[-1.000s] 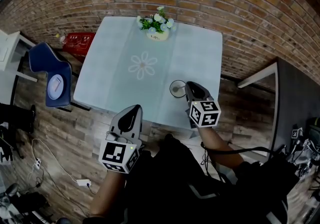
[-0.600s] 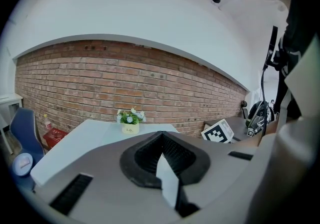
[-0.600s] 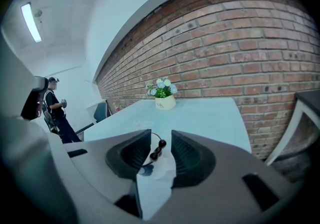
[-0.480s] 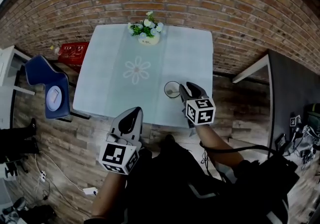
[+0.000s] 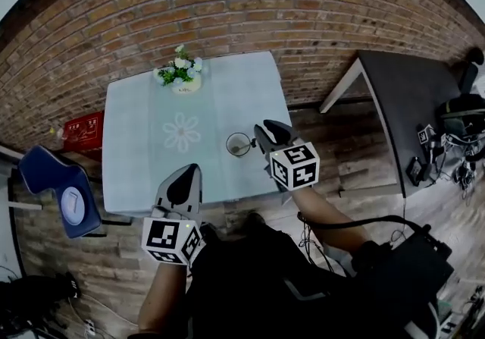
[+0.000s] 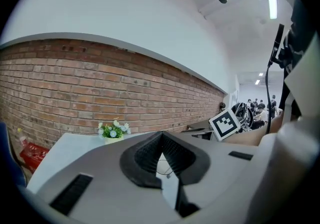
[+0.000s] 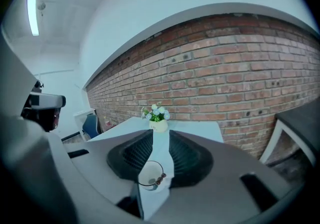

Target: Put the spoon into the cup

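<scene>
A clear glass cup point(image 5: 237, 145) stands near the front right of the pale blue table point(image 5: 136, 140), and the spoon point(image 5: 244, 148) rests inside it, its handle leaning on the rim. My right gripper point(image 5: 264, 130) hovers just right of the cup, apart from it. In the right gripper view the cup point(image 7: 150, 174) and spoon point(image 7: 159, 179) show through the gap of the right gripper point(image 7: 161, 135); its jaws are closing with nothing between them. My left gripper point(image 5: 189, 169) is over the table's front edge, shut and empty. Part of the cup point(image 6: 165, 165) shows below the left gripper point(image 6: 161, 135).
A small pot of white flowers point(image 5: 182, 76) stands at the table's far edge by the brick wall point(image 5: 250, 4). A blue chair point(image 5: 57, 189) and a red crate point(image 5: 82, 130) are at the left. A dark table point(image 5: 402, 102) stands at the right.
My right gripper has let go and lifted away from the cup, leaving the spoon inside. Both grippers have risen, and the head view has swung to the right.
</scene>
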A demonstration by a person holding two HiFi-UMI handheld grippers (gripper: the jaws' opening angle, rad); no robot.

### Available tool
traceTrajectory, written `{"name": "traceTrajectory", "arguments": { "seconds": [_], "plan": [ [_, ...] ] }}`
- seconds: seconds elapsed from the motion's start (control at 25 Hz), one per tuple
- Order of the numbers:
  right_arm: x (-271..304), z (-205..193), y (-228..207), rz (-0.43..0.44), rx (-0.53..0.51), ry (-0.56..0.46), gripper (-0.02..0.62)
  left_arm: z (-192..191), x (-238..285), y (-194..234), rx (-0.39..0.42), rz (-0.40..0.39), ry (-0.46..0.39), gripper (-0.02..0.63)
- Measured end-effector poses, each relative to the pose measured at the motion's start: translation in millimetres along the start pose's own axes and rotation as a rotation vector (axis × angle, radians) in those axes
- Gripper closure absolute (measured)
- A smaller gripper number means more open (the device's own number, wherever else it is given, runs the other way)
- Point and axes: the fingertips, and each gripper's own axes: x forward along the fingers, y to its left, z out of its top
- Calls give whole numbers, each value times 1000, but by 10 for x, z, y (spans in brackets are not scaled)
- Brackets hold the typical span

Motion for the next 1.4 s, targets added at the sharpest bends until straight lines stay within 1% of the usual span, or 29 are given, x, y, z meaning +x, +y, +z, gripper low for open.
{"name": "traceTrajectory", "arguments": {
  "seconds": [0.2,0.32,0.4,0.52,0.6,0.72,0.84,0.92,1.16,1.4],
  "plan": [
    [-316,407,23,-52,17,-76,534,134,87,56,10,-83,-21,596],
    [-493,613,124,-63,1,-111,548,151,55,161,-11,-81,-12,596],
    [-619,730,167,-82,-9,-138,551,198,65,220,-8,-90,-16,597],
    [-807,842,223,-109,11,-172,558,294,85,304,50,-83,-28,597],
    [-904,901,295,-121,9,-187,561,359,68,365,59,-77,-45,597],
    [-1016,972,361,-145,-19,-203,565,421,79,344,31,-117,-65,597],
    [-1090,999,374,-171,-12,-221,569,471,78,271,44,-159,-76,597],
    [-1124,1012,372,-192,-10,-229,574,516,85,263,46,-171,-86,597],
    [-1230,1012,365,-223,5,-247,577,607,96,271,48,-168,-112,597],
    [-1223,1045,360,-224,-27,-255,577,626,116,274,44,-160,-124,597]
  ]
}}
